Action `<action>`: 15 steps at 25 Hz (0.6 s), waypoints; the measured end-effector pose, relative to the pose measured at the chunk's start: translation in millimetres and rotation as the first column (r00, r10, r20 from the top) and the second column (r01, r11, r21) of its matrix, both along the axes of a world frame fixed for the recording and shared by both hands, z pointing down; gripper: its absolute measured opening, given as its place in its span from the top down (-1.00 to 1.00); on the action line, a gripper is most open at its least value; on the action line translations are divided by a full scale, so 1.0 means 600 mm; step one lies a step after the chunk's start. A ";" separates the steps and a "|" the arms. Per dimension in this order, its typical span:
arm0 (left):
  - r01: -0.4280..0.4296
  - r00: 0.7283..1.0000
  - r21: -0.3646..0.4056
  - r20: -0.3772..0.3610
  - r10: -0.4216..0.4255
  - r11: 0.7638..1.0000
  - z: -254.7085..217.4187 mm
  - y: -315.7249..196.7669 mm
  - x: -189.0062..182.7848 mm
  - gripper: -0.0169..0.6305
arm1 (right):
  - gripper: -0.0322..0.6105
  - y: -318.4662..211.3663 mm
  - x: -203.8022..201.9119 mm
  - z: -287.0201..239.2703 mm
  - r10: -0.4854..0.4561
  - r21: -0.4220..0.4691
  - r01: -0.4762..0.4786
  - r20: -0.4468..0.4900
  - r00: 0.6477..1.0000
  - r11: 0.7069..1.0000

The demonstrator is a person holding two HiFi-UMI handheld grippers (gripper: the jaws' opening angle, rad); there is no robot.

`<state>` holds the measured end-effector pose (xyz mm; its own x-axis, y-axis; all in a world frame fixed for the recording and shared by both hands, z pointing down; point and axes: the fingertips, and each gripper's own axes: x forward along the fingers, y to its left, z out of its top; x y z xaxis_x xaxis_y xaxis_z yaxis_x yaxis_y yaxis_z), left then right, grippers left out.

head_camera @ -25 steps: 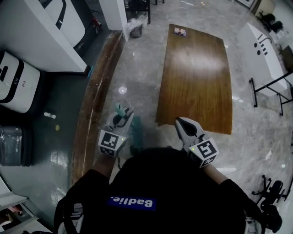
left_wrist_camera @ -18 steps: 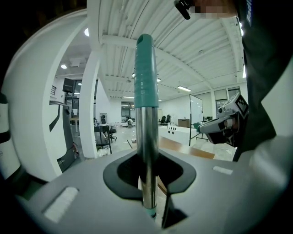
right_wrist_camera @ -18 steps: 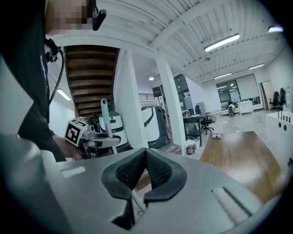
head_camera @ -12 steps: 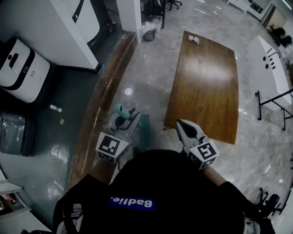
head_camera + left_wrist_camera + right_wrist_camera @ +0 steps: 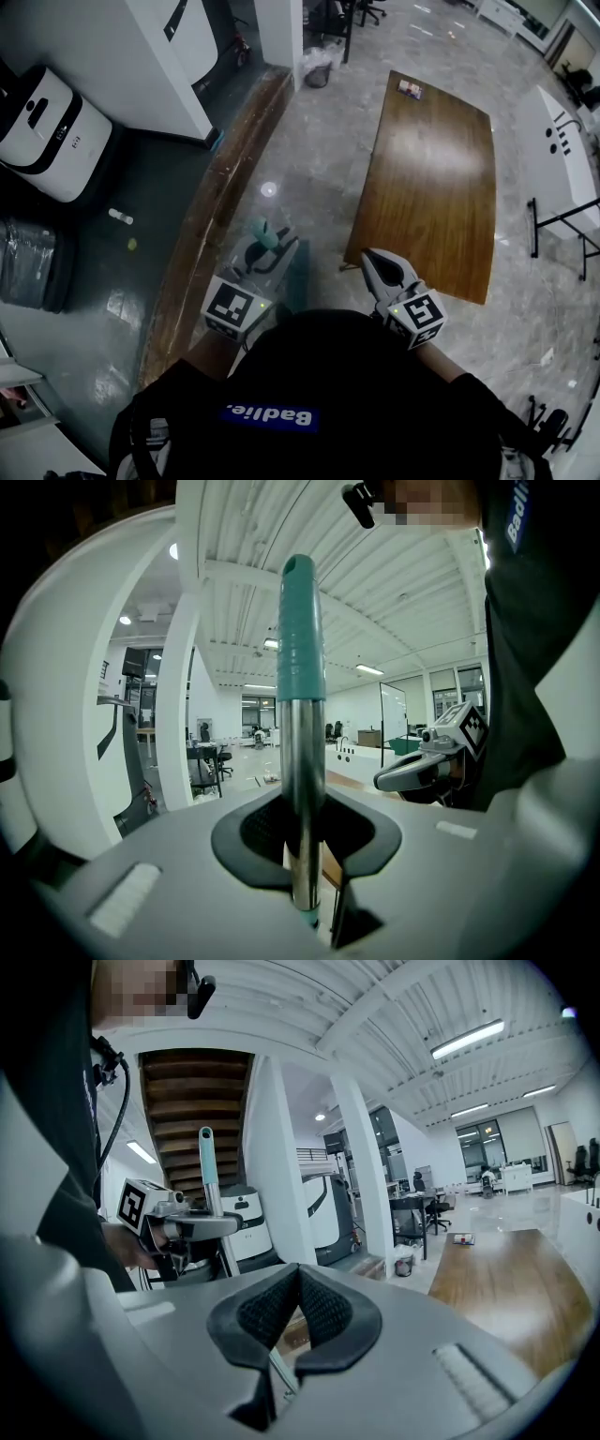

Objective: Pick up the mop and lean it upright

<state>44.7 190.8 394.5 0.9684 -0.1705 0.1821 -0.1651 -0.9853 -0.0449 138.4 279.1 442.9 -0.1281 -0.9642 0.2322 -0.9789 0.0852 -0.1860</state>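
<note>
The mop handle (image 5: 300, 761) is a steel pole with a teal grip (image 5: 300, 630) at its upper end, and it stands nearly upright. My left gripper (image 5: 302, 841) is shut on the pole below the teal grip. In the head view the left gripper (image 5: 272, 246) is low and left of centre, the teal grip (image 5: 265, 232) pokes out of it, and a green mop part (image 5: 296, 270) shows beside it. My right gripper (image 5: 375, 260) hovers to its right, apart from the mop, shut with nothing held. The right gripper view shows the right gripper (image 5: 298, 1283) with its pads together, and the left gripper (image 5: 202, 1225) holding the pole (image 5: 208, 1171).
A long wooden table (image 5: 431, 178) lies just ahead on the right. A curved wooden ledge (image 5: 202, 234) runs along the left, with a white machine (image 5: 42, 131) and a dark wrapped bin (image 5: 33, 267) beyond it. A white pillar (image 5: 281, 1157) stands behind the left gripper.
The left gripper has risen with the mop handle still in its jaws. The right gripper has shifted slightly sideways, still shut and holding nothing.
</note>
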 end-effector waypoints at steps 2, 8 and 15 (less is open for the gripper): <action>0.004 1.000 -0.002 0.008 -0.004 1.000 0.006 0.000 -0.007 0.67 | 0.89 -0.005 -0.005 0.000 -0.011 -0.001 0.011 0.002 1.000 1.000; 0.037 0.999 -0.003 0.007 -0.037 0.999 0.006 -0.015 -0.038 0.66 | 0.89 -0.032 -0.030 0.005 -0.057 -0.012 0.058 0.015 0.998 0.998; 0.091 0.995 -0.020 -0.034 -0.092 0.996 -0.024 -0.045 -0.097 0.66 | 0.89 -0.088 -0.087 0.008 -0.140 -0.027 0.141 0.017 0.990 0.990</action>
<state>-13.6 163.7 379.8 0.9546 -0.2556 0.1529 -0.2556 -0.9666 -0.0201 86.2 226.5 447.8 -0.2655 -0.9296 0.2557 -0.9547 0.2165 -0.2043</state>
